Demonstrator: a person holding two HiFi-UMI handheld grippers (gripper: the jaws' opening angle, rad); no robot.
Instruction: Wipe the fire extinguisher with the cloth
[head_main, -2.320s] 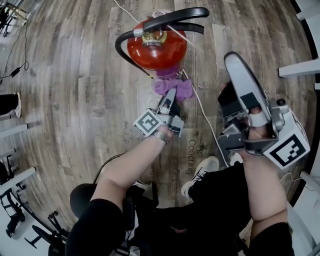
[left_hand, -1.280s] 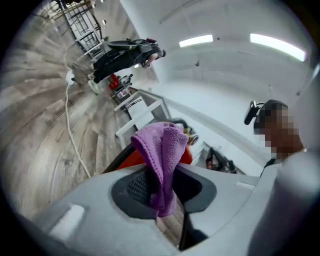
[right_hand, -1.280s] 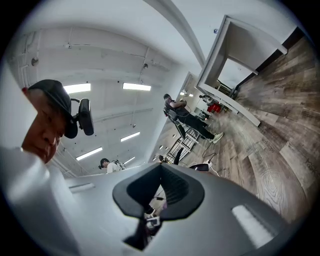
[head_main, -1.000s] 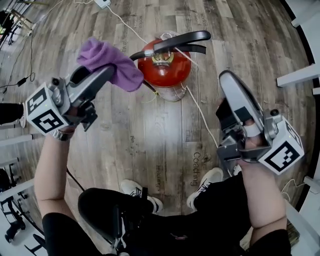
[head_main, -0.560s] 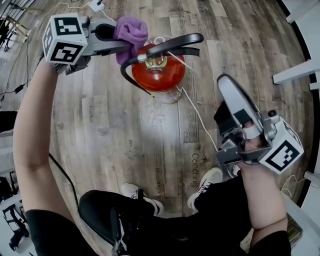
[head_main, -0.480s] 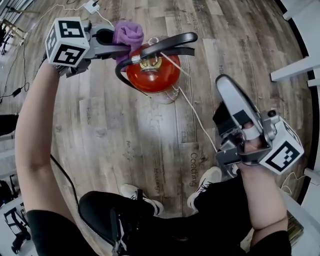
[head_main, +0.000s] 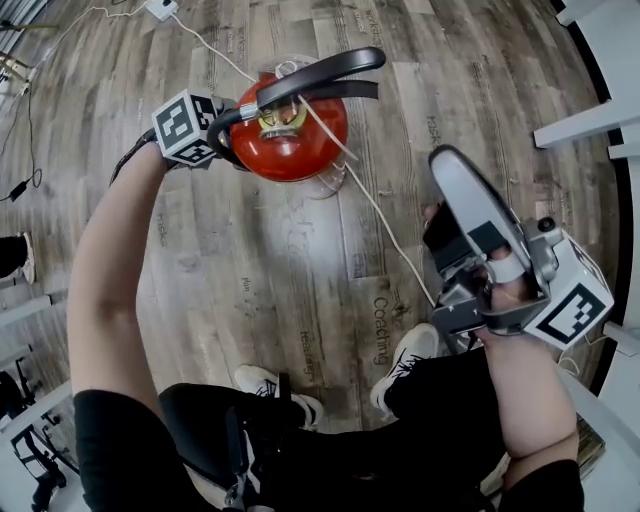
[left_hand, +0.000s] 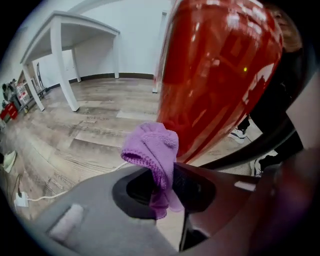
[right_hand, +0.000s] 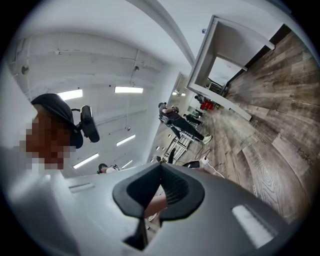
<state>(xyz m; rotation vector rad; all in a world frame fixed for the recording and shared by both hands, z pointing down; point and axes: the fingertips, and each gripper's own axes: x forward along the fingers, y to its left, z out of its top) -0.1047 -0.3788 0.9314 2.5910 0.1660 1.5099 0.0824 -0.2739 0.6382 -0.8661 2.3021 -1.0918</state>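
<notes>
Red fire extinguisher (head_main: 290, 140) stands upright on the wood floor (head_main: 250, 260), long axis vertical (seen from almost straight above). Its black lever points to the head view's right. Left gripper (left_hand: 165, 172) sits low at the cylinder's left side, jaws clamped on the purple cloth (left_hand: 152, 147). The cloth bunches up just beside the red wall; contact not clear. Right gripper (head_main: 450, 170) is well apart on the right, jaws pressed together with nothing between them. White cable (head_main: 385, 225) runs across the floor from the base.
</notes>
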